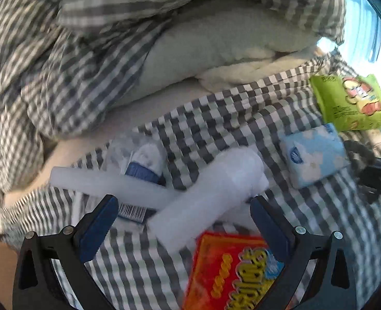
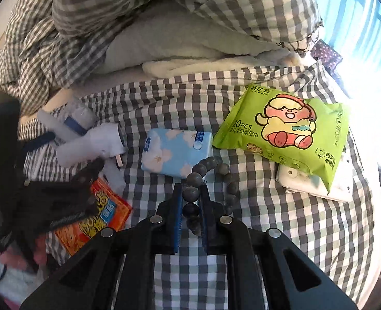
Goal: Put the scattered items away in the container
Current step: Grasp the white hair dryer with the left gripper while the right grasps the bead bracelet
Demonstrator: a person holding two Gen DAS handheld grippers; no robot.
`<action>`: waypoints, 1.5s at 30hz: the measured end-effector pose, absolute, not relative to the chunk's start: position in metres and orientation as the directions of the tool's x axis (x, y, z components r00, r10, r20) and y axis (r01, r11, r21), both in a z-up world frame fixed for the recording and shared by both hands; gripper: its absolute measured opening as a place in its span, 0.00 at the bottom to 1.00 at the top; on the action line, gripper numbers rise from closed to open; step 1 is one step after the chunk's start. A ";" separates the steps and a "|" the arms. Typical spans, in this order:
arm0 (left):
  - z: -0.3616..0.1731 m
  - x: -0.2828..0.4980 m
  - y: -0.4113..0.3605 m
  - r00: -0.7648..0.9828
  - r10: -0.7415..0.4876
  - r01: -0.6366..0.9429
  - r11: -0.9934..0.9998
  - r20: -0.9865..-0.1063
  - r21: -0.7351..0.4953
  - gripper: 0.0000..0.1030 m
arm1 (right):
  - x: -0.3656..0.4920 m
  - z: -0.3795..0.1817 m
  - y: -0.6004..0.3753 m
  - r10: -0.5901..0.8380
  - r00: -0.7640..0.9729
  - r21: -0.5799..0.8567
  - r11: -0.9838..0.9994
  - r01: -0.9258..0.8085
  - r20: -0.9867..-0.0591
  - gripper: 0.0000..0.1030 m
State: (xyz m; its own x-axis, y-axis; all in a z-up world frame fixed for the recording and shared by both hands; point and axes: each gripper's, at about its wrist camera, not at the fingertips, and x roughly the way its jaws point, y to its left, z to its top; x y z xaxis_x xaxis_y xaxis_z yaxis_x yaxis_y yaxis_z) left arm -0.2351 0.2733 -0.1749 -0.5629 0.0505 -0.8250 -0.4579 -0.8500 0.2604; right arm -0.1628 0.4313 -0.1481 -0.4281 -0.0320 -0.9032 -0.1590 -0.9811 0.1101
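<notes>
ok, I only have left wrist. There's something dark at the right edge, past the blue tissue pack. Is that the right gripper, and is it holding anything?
Observer: Yes. In the right wrist view the right gripper is shut on a dark bead bracelet, with a few beads pinched between its pads.
Operator: Where's the rest of the loop?
Observer: It lies on the checked sheet, with its far end at the edge of the blue tissue pack.
Operator: Anything under the green wipes pack?
Observer: A white flat device sticks out from under the green wipes pack. I can't tell what it is.
</notes>
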 end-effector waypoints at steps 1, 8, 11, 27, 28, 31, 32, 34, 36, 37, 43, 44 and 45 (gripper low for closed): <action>-0.175 -0.236 0.276 -0.564 0.049 -0.470 -0.839 -0.824 0.272 1.00 | -0.164 -0.149 0.432 -0.036 -0.422 0.113 -0.981 -0.159 -0.906 0.11; -0.174 -0.226 0.275 -0.493 0.041 -0.528 -0.808 -0.869 0.261 0.34 | -0.166 -0.141 0.428 -0.046 -0.428 0.123 -0.980 -0.155 -0.903 0.11; -0.174 -0.223 0.265 -0.458 0.044 -0.523 -0.821 -0.888 0.229 0.32 | -0.166 -0.132 0.424 -0.049 -0.443 0.128 -0.980 -0.151 -0.895 0.11; -0.132 -0.219 0.248 -0.443 0.164 -0.506 -0.857 -0.881 0.095 0.36 | -0.135 -0.091 0.411 -0.069 -0.509 0.163 -0.976 -0.142 -0.858 0.11; -0.132 -0.218 0.255 -0.452 0.169 -0.518 -0.849 -0.876 0.104 0.49 | -0.132 -0.093 0.412 -0.072 -0.510 0.169 -0.975 -0.146 -0.857 0.11; -0.140 -0.220 0.269 -0.499 0.185 -0.549 -0.824 -0.847 0.144 0.76 | -0.126 -0.100 0.415 -0.074 -0.500 0.172 -0.973 -0.153 -0.863 0.11; -0.146 -0.223 0.274 -0.505 0.173 -0.550 -0.819 -0.845 0.161 0.76 | -0.125 -0.102 0.417 -0.074 -0.497 0.172 -0.973 -0.154 -0.865 0.11; -0.163 -0.233 0.283 -0.474 0.154 -0.553 -0.819 -0.867 0.157 0.76 | -0.121 -0.106 0.422 -0.077 -0.492 0.174 -0.973 -0.155 -0.867 0.11; -0.174 -0.240 0.285 -0.451 0.144 -0.541 -0.829 -0.881 0.141 0.58 | -0.118 -0.109 0.427 -0.077 -0.488 0.176 -0.971 -0.159 -0.869 0.11; -0.179 -0.242 0.285 -0.445 0.132 -0.535 -0.833 -0.886 0.144 0.48 | -0.116 -0.109 0.428 -0.079 -0.487 0.178 -0.971 -0.162 -0.870 0.11; -0.172 -0.244 0.274 -0.428 0.126 -0.489 -0.865 -0.895 0.112 0.42 | -0.116 -0.109 0.433 -0.079 -0.476 0.178 -0.970 -0.166 -0.876 0.11; -0.167 -0.244 0.270 -0.421 0.134 -0.482 -0.871 -0.897 0.095 0.42 | -0.117 -0.107 0.432 -0.081 -0.478 0.180 -0.970 -0.165 -0.875 0.11; -0.161 -0.243 0.265 -0.412 0.145 -0.472 -0.879 -0.900 0.075 0.42 | -0.117 -0.105 0.431 -0.083 -0.480 0.182 -0.970 -0.164 -0.873 0.11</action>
